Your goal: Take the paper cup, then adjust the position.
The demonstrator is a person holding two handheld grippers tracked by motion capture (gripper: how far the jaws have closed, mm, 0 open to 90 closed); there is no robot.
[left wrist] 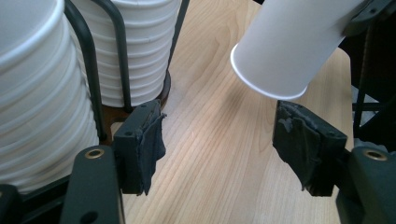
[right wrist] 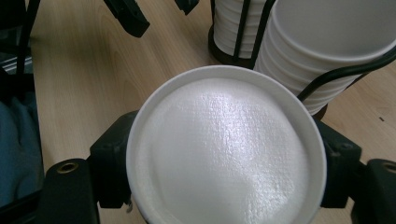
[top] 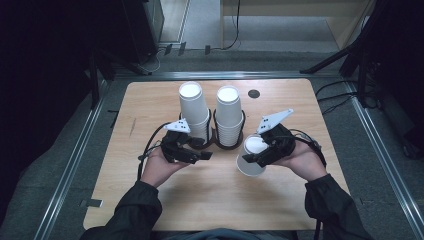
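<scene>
- We see our left gripper (top: 196, 150) low over the table (top: 150, 100), at about seven o'clock from the left stack (top: 194, 111) of white cups.
- Its jaws stand apart with only bare wood between them; in the left gripper view the two pads (left wrist: 149, 144) press on nothing.
- In that same view the left jaw sits just beside the black wire holder (left wrist: 91, 60), at its nine o'clock side, though we cannot tell whether it touches the wire.
- The holder (top: 216, 135) stands near the table's middle and carries two upside-down stacks side by side, the left stack and the right stack (top: 229, 116).
- Both stacks rise well above the wire loops, and the left one leans a little toward eleven o'clock.
- At about five o'clock from the right stack we hold a single cup (top: 252, 156) in our right gripper (top: 261, 152).
- The cup is upside down and tilted, its closed bottom up toward the high camera and its open rim low, near the table.
- In the right gripper view the cup's bottom (right wrist: 224, 154) faces us, and a black jaw presses its wall at nine o'clock and at three o'clock, so this gripper is clamped on the cup.
- In the left gripper view the cup (left wrist: 289, 46) hangs at one o'clock, rim clear of the wood, apart from the holder.
</scene>
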